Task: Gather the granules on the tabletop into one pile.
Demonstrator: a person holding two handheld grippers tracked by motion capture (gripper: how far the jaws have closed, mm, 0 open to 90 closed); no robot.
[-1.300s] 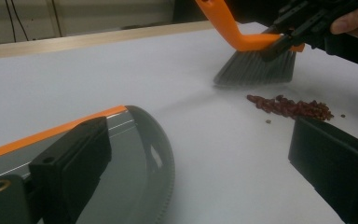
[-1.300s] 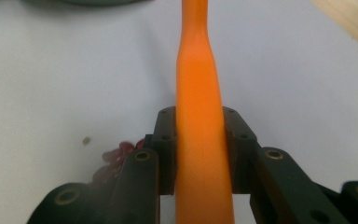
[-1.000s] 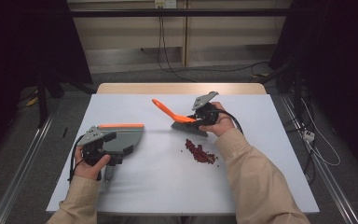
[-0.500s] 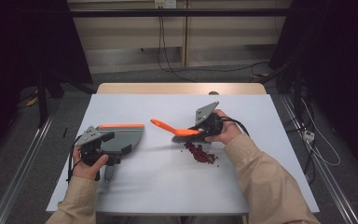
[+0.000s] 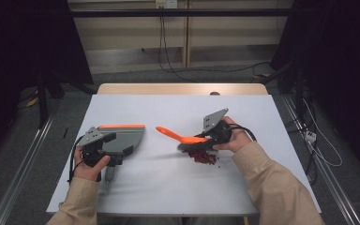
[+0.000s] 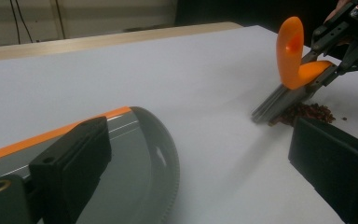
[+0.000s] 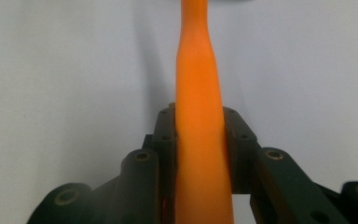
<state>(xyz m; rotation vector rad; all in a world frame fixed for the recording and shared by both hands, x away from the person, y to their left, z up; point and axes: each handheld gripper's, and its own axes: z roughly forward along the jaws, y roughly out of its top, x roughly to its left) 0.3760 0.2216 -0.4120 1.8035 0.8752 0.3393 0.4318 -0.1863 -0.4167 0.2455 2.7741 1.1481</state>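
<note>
— Where the right gripper (image 7: 199, 154) clamps, what sits between its fingers (image 7: 164, 140)?
— The orange-handled grey-bristled brush (image 5: 183, 139), pinched by its handle, bristles touching the dark red crumb pile (image 5: 203, 156).
— And the left gripper (image 5: 107, 146)?
— Well left of that pile, closed on the grey plastic dustpan with an orange edge (image 5: 124, 137).
</note>
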